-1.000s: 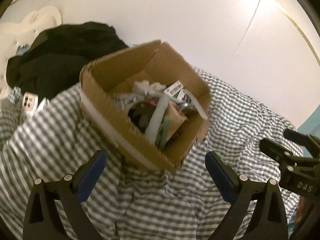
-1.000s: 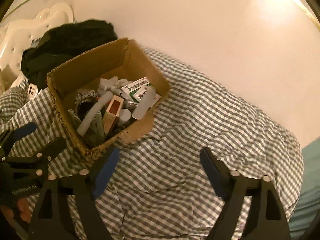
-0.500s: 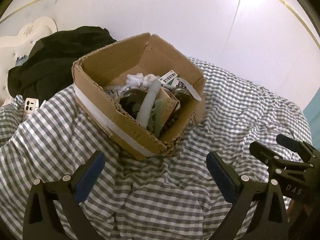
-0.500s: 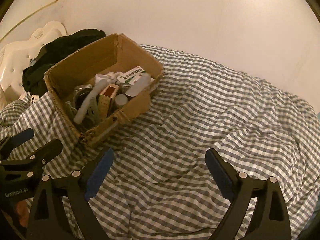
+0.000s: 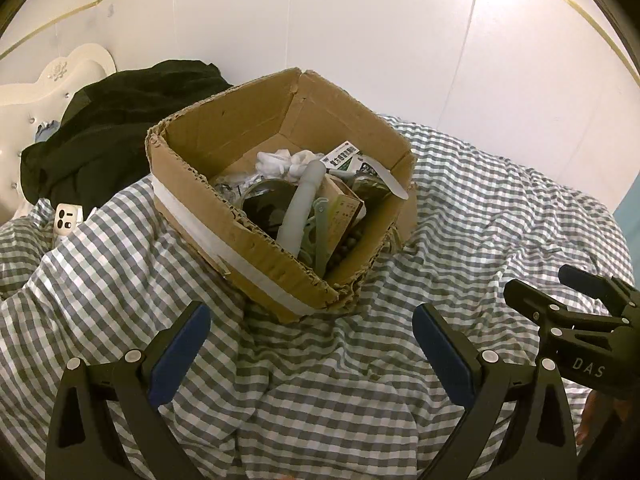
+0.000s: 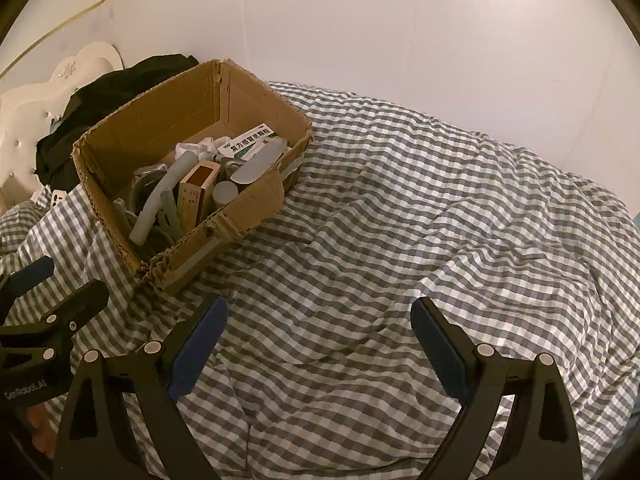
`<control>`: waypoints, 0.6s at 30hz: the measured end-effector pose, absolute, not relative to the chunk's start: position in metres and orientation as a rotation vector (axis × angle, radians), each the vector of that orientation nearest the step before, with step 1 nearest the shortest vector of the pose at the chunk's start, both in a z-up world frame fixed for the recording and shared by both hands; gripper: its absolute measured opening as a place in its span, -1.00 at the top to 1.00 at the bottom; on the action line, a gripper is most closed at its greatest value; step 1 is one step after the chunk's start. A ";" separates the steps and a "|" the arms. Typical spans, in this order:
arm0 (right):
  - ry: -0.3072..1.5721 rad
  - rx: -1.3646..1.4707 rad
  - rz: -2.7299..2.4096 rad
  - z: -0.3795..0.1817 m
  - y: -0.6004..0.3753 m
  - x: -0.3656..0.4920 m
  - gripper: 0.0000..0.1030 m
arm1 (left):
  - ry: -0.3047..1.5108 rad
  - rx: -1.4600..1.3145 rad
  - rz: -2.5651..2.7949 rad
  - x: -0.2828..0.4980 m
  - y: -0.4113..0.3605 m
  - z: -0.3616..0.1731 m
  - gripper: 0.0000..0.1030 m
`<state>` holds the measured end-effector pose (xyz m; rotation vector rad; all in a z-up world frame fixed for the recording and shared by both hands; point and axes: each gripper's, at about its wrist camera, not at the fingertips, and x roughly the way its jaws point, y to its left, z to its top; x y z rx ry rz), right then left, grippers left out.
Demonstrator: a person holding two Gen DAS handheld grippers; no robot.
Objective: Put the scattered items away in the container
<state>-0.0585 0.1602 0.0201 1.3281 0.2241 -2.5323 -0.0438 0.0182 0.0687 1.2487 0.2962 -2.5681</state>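
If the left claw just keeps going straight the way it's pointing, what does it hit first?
Most likely the near taped wall of the cardboard box, which sits straight ahead between the open left claw's fingers. Only checked bedding lies before it; depth is hard to judge.

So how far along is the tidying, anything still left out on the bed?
Mostly done: the cardboard box holds the items. Left hand-held gripper and right hand-held gripper are open, empty. The checked duvet shows no strays; only a white device lies by the dark clothing.

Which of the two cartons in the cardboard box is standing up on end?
The brown-faced carton near the middle of the cardboard box stands on end; the white-and-green carton lies flat by the far corner.
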 end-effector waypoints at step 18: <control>0.243 1.348 -2.526 0.015 0.161 -0.060 -0.81 | 0.296 1.269 -2.531 -0.045 0.013 0.065 -1.00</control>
